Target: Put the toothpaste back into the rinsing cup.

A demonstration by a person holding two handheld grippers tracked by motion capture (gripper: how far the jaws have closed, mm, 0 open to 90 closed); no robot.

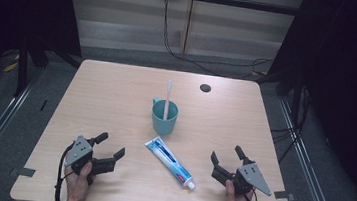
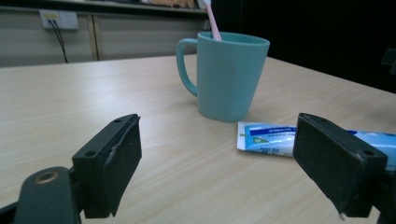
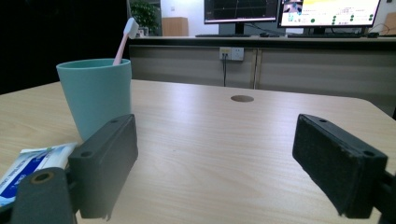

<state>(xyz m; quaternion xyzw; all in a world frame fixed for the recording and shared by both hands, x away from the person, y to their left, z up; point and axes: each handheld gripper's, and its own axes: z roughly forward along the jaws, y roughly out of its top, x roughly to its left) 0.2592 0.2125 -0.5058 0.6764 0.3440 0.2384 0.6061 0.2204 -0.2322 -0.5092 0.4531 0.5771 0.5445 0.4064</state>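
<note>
High view: 2 hand-held grippers rest low at the near edge of a pale wood table (image 1: 117, 89), with a toothpaste tube (image 1: 170, 161) lying flat between them. The left gripper (image 1: 110, 145) has its jaws spread wide and grips nothing; the right gripper (image 1: 225, 153) is likewise spread and empty, well apart from the tube's capped end. The tube is white and blue with a small white cap pointing toward the near right, its flat crimped tail (image 2: 261, 138) just beside a teal cup (image 1: 164, 117) that stands upright mid-table. A pink toothbrush (image 1: 167, 99) with a white head stands in the cup, leaning against its rim.

The tube looks light and soft, likely to dent or ooze if squeezed hard, and its glossy skin may slip. The firmer shoulder near the cap, or the stiff crimped tail, seems the safer place to pinch it, across its narrow width. The cup appears to be rigid plastic with 1 handle (image 2: 184, 65), light enough to tip if nudged.
</note>
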